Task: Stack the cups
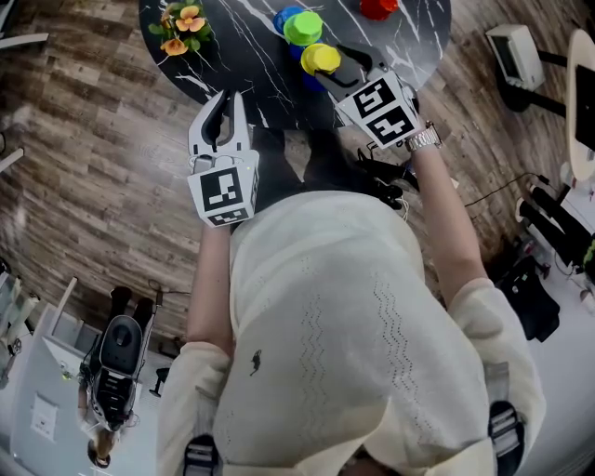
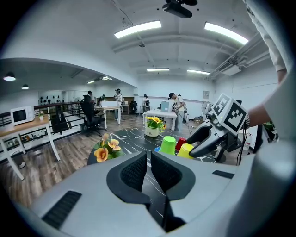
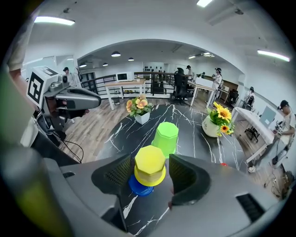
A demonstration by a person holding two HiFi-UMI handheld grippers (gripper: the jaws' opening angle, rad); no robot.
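**Head view:** dark marbled worktop [image 1: 251, 65] seen at 12 o'clock of frame. Yellow cup [image 1: 321, 59] set upside down on blue cup [image 1: 310, 80], flanked by right gripper [image 1: 337, 71]. Green cup [image 1: 303, 27] placed at 11 o'clock of yellow cup, red cup [image 1: 378, 7] at 1 o'clock. Left gripper [image 1: 231, 100] held at worktop's near edge, at 8 o'clock of yellow cup.

**Left gripper view:** fingers [image 2: 134, 171] brought almost together, narrow slit left, nothing held.

**Right gripper view:** fingers spread wide at 9 and 3 o'clock of yellow cup, not pressed on it; slight gap seen on right side.
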